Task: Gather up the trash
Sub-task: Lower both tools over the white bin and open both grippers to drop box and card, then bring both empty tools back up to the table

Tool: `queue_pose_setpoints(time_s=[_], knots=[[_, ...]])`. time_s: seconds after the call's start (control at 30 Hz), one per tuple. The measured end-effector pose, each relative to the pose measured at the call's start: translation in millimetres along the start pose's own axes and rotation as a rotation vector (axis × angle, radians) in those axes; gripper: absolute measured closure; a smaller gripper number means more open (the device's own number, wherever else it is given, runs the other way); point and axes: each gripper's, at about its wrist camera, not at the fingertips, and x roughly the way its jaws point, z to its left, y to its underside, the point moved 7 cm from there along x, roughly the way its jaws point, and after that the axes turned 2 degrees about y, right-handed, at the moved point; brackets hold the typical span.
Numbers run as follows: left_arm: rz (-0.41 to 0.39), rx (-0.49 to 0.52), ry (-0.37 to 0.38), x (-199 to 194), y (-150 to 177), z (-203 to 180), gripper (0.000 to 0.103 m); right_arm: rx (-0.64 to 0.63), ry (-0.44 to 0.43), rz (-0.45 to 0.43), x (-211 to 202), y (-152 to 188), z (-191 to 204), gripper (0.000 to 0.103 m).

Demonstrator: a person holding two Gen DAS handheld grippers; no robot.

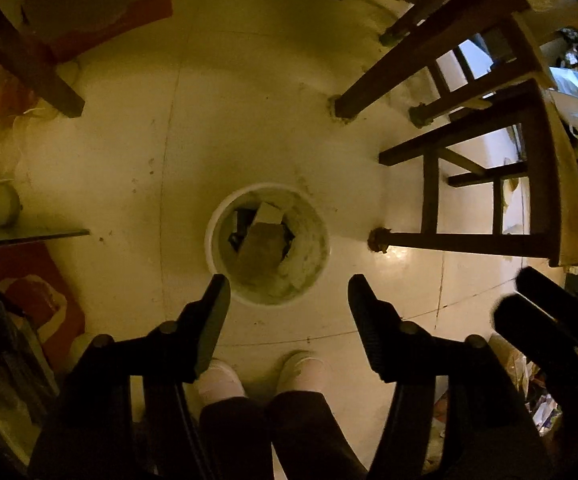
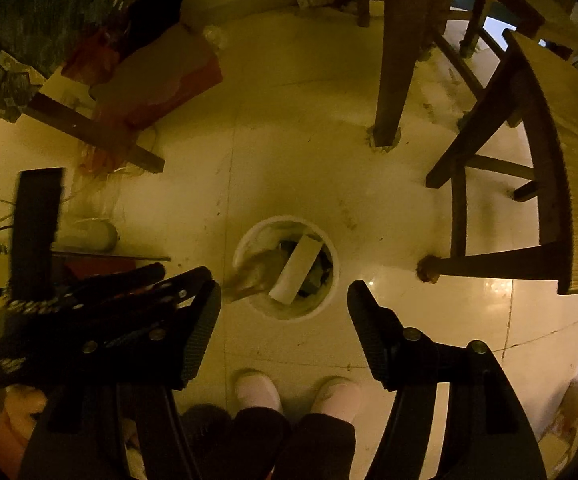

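Note:
A white round bin stands on the pale floor, seen from above, with a flat cardboard piece and dark scraps inside. It also shows in the right wrist view, holding a pale rectangular piece. My left gripper hangs open and empty above the bin's near rim. My right gripper is open and empty above the same bin. The left gripper shows in the right wrist view at left; the right gripper shows at the right edge of the left wrist view.
Wooden chair and table legs stand right of the bin. A red and white box and bags lie at far left. My feet in pale slippers stand just before the bin. Litter lies at lower right.

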Motion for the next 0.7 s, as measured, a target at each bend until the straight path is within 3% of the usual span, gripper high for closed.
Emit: queue_pose_setpoints(time_s=[0.33, 0.7], knots=[[-0.058, 0.041, -0.055, -61, 1, -7, 0.043, -0.012, -0.001, -0.020, -42, -7, 11, 0.041], [-0.246, 0.089, -0.056, -239, -10, -42, 0.043, -0.027, -0.030, -0.146, -179, -39, 56, 0.041]])
